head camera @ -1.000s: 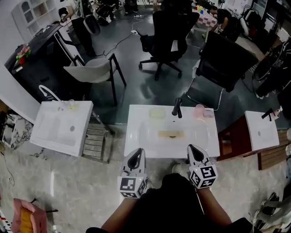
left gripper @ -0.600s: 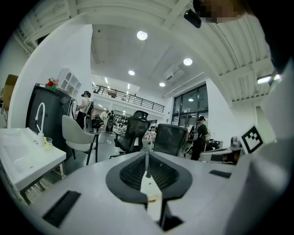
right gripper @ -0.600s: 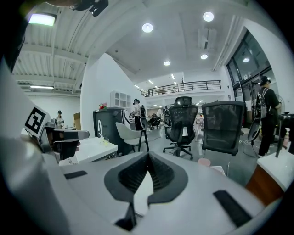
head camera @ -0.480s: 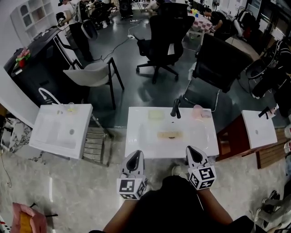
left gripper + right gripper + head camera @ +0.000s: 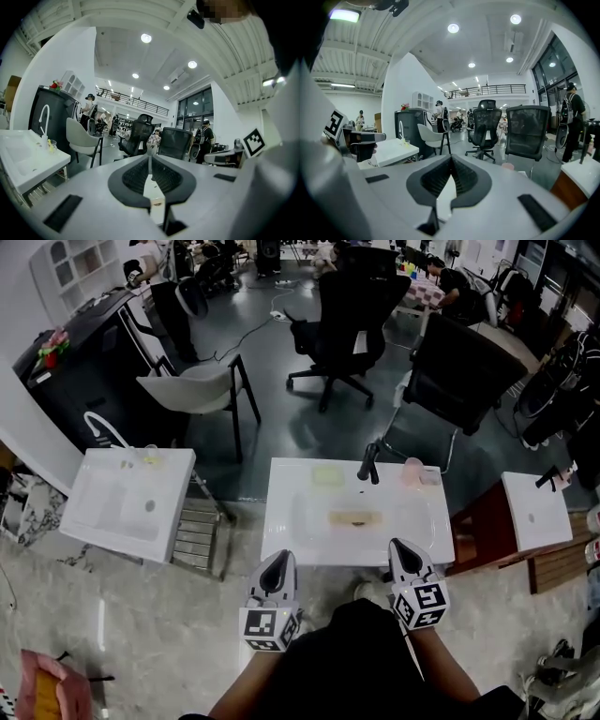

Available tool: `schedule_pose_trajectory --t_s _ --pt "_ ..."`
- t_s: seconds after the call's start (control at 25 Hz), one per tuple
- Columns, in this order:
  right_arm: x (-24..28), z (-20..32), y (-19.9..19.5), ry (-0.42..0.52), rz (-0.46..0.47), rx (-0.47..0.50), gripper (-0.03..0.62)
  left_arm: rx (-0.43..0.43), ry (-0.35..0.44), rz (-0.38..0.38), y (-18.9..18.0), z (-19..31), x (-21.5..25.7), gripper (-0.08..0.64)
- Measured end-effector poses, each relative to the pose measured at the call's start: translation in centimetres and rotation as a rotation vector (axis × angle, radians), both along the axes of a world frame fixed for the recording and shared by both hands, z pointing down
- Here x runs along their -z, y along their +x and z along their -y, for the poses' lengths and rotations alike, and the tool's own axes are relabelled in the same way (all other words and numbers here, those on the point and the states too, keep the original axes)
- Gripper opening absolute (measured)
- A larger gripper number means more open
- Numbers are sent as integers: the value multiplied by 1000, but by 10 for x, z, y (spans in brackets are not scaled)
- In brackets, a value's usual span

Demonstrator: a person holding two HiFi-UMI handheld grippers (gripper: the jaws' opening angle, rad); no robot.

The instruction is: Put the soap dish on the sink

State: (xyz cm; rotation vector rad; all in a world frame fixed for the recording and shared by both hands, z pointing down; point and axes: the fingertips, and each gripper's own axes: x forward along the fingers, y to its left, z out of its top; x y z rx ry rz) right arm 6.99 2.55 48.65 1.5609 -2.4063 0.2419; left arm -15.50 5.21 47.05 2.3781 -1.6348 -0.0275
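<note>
The white middle sink [image 5: 433, 542] stands just ahead of me, with a black faucet [image 5: 368, 463] at its back. A pale green dish [image 5: 326, 475] rests on the back ledge, left of the faucet. In the basin lies a flat tan oblong thing [image 5: 354, 517]. My left gripper [image 5: 279, 560] hovers at the sink's near edge, jaws shut and empty [image 5: 150, 159]. The right gripper [image 5: 403, 547] is over the near edge too, also shut with nothing in it [image 5: 451, 158].
A pink cup [image 5: 412, 468] and a small pink item [image 5: 430, 474] sit right of the faucet. A second white sink [image 5: 131, 502] stands at the left and a third [image 5: 537, 510] at the right. Office chairs [image 5: 347, 320] and a grey chair [image 5: 192, 385] stand beyond.
</note>
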Motion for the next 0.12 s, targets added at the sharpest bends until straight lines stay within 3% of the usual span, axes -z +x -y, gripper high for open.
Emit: schedule_pose_trajectory --t_s 0.12 --pt "-5 3 2 -7 3 -8 -3 -4 -15 1 0 1 -6 25"
